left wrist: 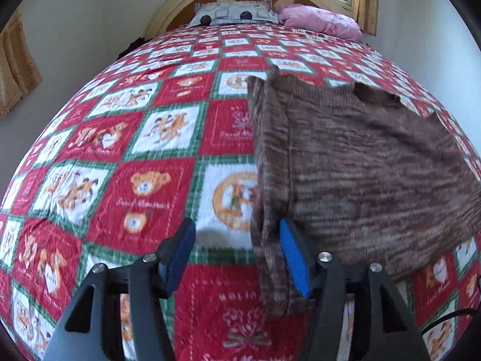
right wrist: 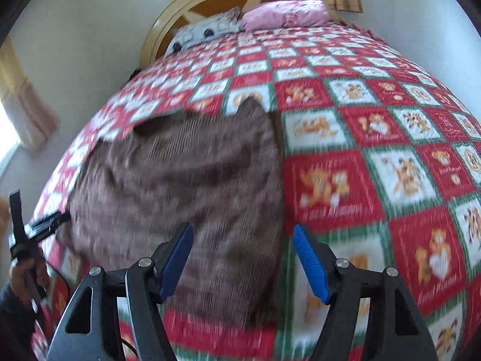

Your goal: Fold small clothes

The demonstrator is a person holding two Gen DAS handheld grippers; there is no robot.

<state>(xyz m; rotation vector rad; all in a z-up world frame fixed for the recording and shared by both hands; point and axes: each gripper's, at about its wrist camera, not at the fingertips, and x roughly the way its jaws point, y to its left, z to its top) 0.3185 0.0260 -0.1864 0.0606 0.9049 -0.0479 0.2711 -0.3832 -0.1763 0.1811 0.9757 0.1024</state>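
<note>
One red, white and green teddy-bear patchwork quilt point(left wrist: 156, 138) is covering the bed; one brown striped knitted sweater point(left wrist: 360, 162) is lying on it, long axis toward the two pillows. The left gripper point(left wrist: 237, 255) and right gripper point(right wrist: 243, 258) are hovering at its near edge, jaws apart, clamping nothing.

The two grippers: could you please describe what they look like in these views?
Both the left gripper and the right gripper have black angular frames with cut-out openings, silver round pivot bolts, and ribbed blue pads on their fingers. A dark sleeve shows at the right view's edge.
</note>
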